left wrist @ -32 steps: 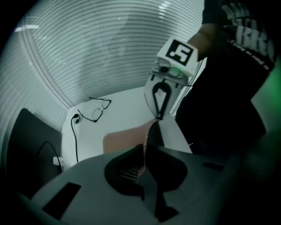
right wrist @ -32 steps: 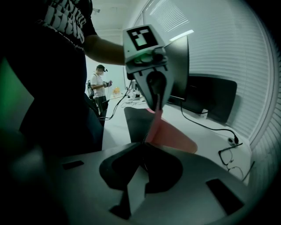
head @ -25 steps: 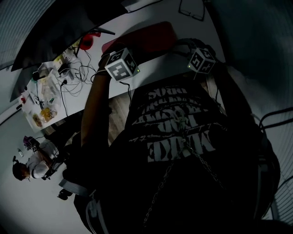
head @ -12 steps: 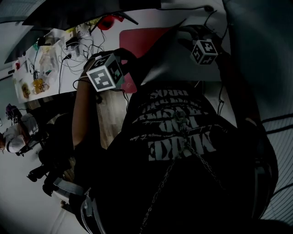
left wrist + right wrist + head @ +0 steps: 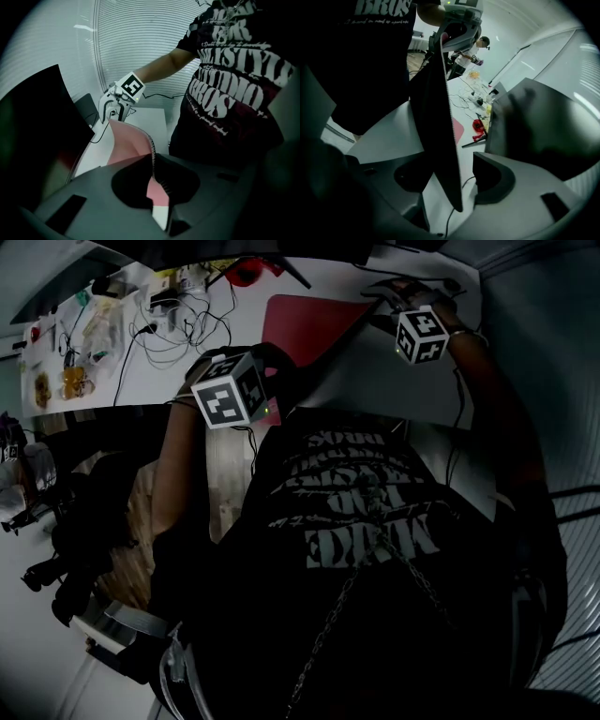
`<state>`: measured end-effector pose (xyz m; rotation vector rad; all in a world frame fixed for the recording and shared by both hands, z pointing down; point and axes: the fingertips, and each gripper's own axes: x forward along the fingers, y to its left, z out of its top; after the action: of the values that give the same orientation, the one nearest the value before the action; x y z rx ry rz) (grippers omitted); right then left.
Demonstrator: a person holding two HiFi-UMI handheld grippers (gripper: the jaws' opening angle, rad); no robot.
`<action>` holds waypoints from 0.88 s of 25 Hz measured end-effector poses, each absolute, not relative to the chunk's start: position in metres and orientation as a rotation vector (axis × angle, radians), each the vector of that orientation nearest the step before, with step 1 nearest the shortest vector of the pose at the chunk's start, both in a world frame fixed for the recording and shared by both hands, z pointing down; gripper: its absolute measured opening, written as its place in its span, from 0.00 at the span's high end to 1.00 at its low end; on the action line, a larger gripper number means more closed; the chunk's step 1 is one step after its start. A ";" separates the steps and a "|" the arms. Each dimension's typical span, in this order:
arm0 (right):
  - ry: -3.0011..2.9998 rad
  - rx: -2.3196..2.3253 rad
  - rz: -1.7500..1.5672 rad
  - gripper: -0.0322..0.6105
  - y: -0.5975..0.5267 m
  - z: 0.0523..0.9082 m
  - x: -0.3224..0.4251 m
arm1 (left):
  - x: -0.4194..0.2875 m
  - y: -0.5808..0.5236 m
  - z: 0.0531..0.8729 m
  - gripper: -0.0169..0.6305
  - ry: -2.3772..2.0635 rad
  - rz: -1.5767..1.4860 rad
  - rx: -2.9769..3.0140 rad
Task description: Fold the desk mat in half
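- Left gripper (image 5: 158,201), close against the body: fingers clamped on a corner of the desk mat (image 5: 129,145). Only firm hold on it at present.
- Mat itself: thin limp sheet, pinkish-red on one face, grey on the other, with a stitched seam along the edge. Probably faux leather, so likely to sag wherever unsupported.
- Far part flat on the white bench (image 5: 131,385), red face up. Near part raised as a grey-backed flap toward the body.
- Lifted edge runs lengthwise from the left fingers out to the right gripper (image 5: 450,178), farther off and to the right.
- Right fingers opening. Mat edge upright between them, apparently pressed by neither pad.
- Judgement: fold hinges on carrying that lifted edge across to the far edge, and the left hand is better placed for it.
- Beyond: cables (image 5: 178,329), red object (image 5: 248,273), dark monitor (image 5: 534,122).
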<state>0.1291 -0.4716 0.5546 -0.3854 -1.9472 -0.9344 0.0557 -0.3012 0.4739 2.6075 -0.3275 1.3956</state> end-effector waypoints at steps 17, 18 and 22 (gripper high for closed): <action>-1.887 -0.253 -0.705 0.93 -0.442 0.495 0.161 | -0.007 -0.342 0.400 0.94 -0.789 1.201 2.643; -1.893 -0.210 -0.704 0.93 -0.444 0.478 0.163 | -0.010 -0.348 0.389 0.94 -0.806 1.188 2.652; -1.889 -0.061 -0.721 0.93 -0.462 0.418 0.170 | -0.024 -0.379 0.355 0.94 -0.865 1.191 2.700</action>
<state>0.1702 -0.4624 0.4185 -0.0610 -1.8886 -0.7206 -0.0242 -0.3789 0.3551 2.6995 -0.8653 1.1906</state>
